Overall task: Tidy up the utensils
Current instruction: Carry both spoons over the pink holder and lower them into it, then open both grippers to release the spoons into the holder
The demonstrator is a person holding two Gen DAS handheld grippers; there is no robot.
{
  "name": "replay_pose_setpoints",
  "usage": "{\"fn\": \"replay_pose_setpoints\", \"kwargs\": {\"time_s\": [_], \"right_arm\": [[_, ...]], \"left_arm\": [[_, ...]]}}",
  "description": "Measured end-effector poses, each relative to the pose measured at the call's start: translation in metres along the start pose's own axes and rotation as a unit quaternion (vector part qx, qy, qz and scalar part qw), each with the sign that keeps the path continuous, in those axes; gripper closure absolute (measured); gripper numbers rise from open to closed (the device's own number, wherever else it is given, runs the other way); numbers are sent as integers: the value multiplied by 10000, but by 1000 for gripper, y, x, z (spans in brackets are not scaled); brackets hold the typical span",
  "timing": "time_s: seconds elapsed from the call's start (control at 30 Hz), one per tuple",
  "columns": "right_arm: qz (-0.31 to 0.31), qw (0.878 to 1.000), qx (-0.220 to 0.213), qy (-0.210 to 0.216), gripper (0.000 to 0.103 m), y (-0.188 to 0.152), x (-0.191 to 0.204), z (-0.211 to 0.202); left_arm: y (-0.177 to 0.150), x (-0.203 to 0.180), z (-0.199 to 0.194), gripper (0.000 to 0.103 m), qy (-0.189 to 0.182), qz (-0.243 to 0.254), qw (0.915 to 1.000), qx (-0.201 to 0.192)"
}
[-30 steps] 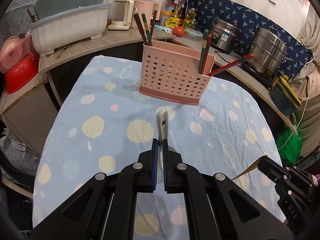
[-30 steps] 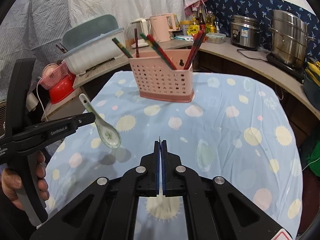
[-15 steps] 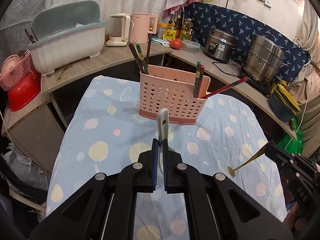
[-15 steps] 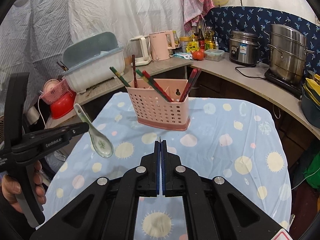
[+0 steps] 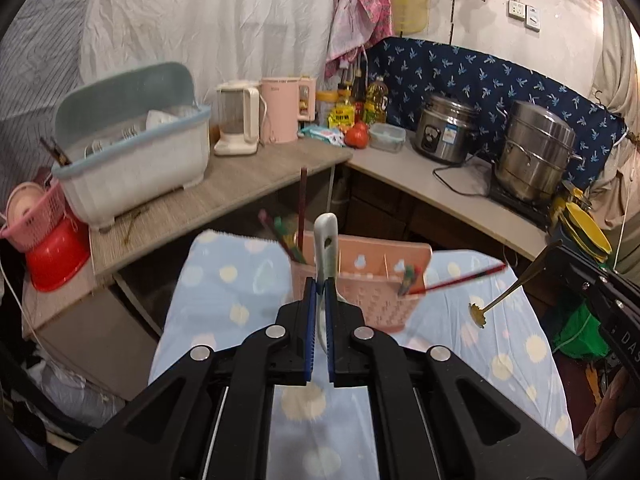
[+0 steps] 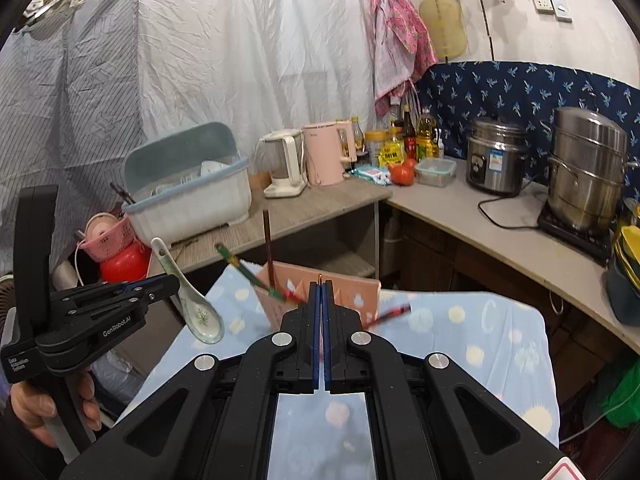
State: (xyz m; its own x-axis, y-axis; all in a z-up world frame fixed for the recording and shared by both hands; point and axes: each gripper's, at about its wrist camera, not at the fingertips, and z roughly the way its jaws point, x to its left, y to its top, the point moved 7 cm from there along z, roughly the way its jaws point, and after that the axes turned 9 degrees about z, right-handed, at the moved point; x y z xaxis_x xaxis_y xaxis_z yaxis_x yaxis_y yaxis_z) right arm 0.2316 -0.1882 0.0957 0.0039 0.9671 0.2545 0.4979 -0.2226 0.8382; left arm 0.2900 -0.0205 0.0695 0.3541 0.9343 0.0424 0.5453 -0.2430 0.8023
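The chopsticks already stand in the pink holder on the desk. Left gripper clamps a spoon; right gripper clamps a small fork. Both remain above the holder, unplaced.

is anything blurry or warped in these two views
Left wrist view: the pink caddy and its chopsticks are motion-smeared, while the spoon in the left gripper stays sharp. Right wrist view: caddy smeared too, counter crisp. Both views: fisheye bends the edges, corners black.
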Motion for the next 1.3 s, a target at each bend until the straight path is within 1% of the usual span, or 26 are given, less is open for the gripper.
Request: {"fn": "replay_pose_setpoints", "kwargs": {"time_s": [0.2, 0.33, 0.43, 0.63, 0.93, 1.0, 1.07, 1.13, 1.17, 1.23, 1.27, 1.3], "right_arm": [[14, 10000, -29, -7, 102, 28, 3, 35], [86, 9999, 85, -1, 102, 34, 0, 64], [147, 9997, 215, 20, 102, 35, -2, 84], [179, 9990, 397, -26, 102, 26, -8, 115], [201, 9978, 622, -84, 102, 10, -16, 143], [174, 9978, 632, -136, 102, 8, -18, 147], [160, 9975, 665, -151, 101, 6, -18, 149], [131, 9977, 628, -200, 97, 4, -18, 149], [103, 9977, 632, -208, 97, 3, -17, 149], [58, 9978, 613, -237, 95, 1, -16, 148], [42, 9979, 605, -242, 91, 0, -16, 147], [36, 9979, 584, -266, 84, 0, -16, 147]], "left_arm": [[41, 0, 29, 99, 32, 39, 10000, -79], [57, -1, 54, 99, 52, 69, 9999, -53], [61, 0, 73, 99, 41, 18, 10000, 26], [54, 4, 103, 99, 61, -35, 9998, 205], [39, 6, 131, 99, 129, -57, 9990, 433], [36, 7, 135, 99, 207, -11, 9987, 456], [35, 10, 139, 99, 374, 3, 9982, 465], [33, 13, 144, 97, 368, -96, 9978, 539], [32, 14, 144, 97, 359, -145, 9978, 535], [32, 16, 144, 96, 470, -155, 9975, 505], [32, 16, 144, 95, 443, -150, 9977, 493], [33, 15, 143, 94, 387, -148, 9979, 489]]}}
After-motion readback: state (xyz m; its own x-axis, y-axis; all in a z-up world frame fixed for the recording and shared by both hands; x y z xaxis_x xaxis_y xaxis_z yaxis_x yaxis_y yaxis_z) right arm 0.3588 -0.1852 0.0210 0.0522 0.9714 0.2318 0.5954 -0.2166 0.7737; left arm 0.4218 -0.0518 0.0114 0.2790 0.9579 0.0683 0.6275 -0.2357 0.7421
